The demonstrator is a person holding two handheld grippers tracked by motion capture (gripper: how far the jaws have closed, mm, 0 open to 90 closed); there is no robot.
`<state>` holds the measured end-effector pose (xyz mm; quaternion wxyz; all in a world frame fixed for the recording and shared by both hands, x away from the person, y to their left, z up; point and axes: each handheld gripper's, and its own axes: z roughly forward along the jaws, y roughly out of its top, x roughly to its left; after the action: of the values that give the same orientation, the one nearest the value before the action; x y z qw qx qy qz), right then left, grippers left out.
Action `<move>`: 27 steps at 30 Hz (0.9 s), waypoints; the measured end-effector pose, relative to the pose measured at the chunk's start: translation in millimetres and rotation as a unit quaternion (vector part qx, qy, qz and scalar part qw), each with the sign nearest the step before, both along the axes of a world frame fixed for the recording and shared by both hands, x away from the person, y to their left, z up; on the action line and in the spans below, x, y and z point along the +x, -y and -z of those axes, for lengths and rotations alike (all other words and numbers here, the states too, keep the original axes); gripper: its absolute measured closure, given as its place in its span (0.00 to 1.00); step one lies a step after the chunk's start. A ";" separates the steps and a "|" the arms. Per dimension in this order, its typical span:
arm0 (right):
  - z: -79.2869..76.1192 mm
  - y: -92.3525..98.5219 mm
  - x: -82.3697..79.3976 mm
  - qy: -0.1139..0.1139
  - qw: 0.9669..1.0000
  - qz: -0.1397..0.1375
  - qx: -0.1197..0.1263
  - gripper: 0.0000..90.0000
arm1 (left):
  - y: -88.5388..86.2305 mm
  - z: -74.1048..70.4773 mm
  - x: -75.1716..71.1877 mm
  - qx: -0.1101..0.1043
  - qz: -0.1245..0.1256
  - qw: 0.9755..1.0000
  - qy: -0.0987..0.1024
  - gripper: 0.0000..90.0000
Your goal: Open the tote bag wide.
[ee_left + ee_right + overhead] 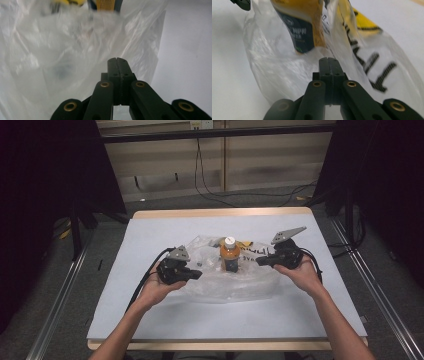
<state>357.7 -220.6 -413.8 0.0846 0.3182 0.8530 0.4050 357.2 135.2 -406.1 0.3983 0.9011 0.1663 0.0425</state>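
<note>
1. Two claws sit on either side of a clear plastic bag (235, 277) on the white counter (150, 310).
2. An orange bottle (229, 255) with a white cap stands upright in the middle of the bag.
3. The left claw (199, 275) is clenched tight, just beside the bag's crinkly side, holding nothing I can see.
4. The right claw (259, 261) is clenched too, near the bag's black letters (374, 67).
5. Loose plastic lies between each claw and the bottle.
</note>
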 end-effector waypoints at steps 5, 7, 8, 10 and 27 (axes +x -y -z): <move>-6.3 -20.1 9.4 -0.002 1.000 -0.014 -0.016 1.00 | 29.2 -12.6 9.5 0.002 0.021 1.000 0.006 1.00; -6.1 -25.0 14.8 -0.006 1.000 -0.017 -0.016 1.00 | 41.3 -13.2 13.1 0.010 0.024 1.000 0.005 1.00; -5.7 -27.9 18.1 -0.009 1.000 -0.016 -0.018 1.00 | 48.2 -12.7 15.3 0.023 0.026 0.999 0.008 1.00; -2.7 -33.3 26.0 -0.023 0.999 -0.021 -0.024 1.00 | 62.2 -6.6 19.5 0.053 0.035 0.998 0.008 1.00; 46.0 -65.1 107.5 -0.149 0.982 -0.037 -0.114 1.00 | 88.7 55.3 -29.4 0.128 0.109 0.986 -0.017 1.00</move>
<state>465.1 -155.5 -459.8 -0.0228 0.3312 0.9078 0.2564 327.8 46.4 -461.5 0.2789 0.9579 0.0674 0.0047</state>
